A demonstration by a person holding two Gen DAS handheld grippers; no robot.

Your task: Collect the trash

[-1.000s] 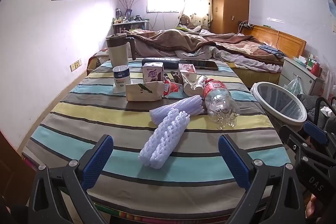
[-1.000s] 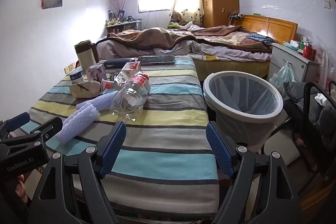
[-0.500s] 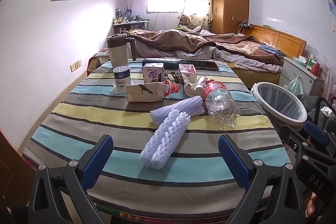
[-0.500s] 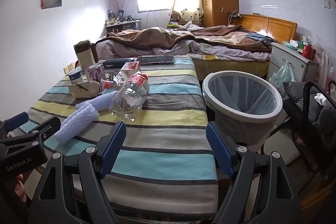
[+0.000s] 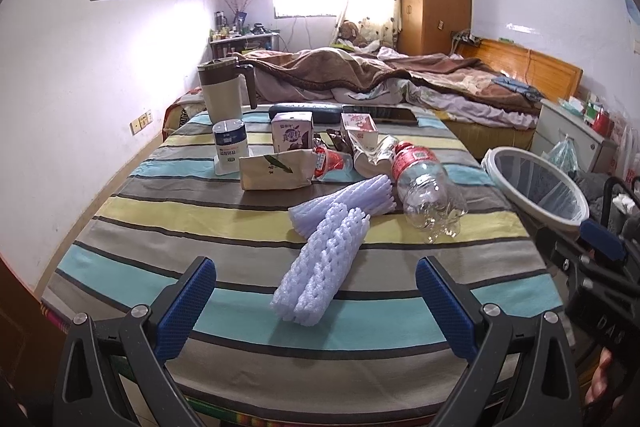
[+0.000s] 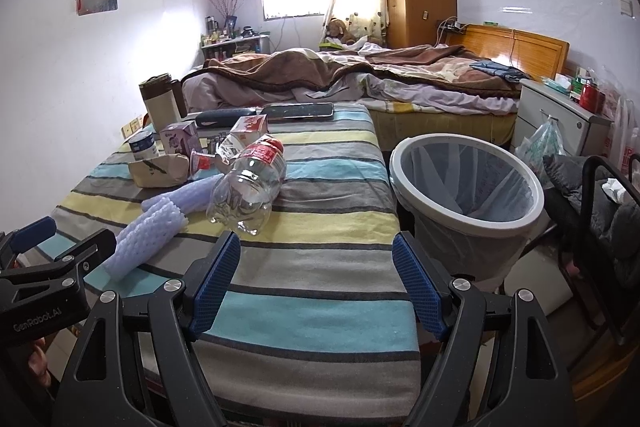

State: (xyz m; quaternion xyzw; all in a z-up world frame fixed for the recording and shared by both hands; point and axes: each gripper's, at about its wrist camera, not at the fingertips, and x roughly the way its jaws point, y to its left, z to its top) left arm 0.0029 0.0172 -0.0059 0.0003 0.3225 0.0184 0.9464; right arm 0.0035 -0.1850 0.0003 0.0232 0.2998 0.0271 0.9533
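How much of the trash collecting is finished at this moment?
Nothing looks done: the lined trash bin beside the table appears empty. Nothing is in hand either: the left claw and right claw are both open, short of the items. All is left: the foam fruit nets, the empty plastic bottle and the crumpled packaging lie on the striped tablecloth.
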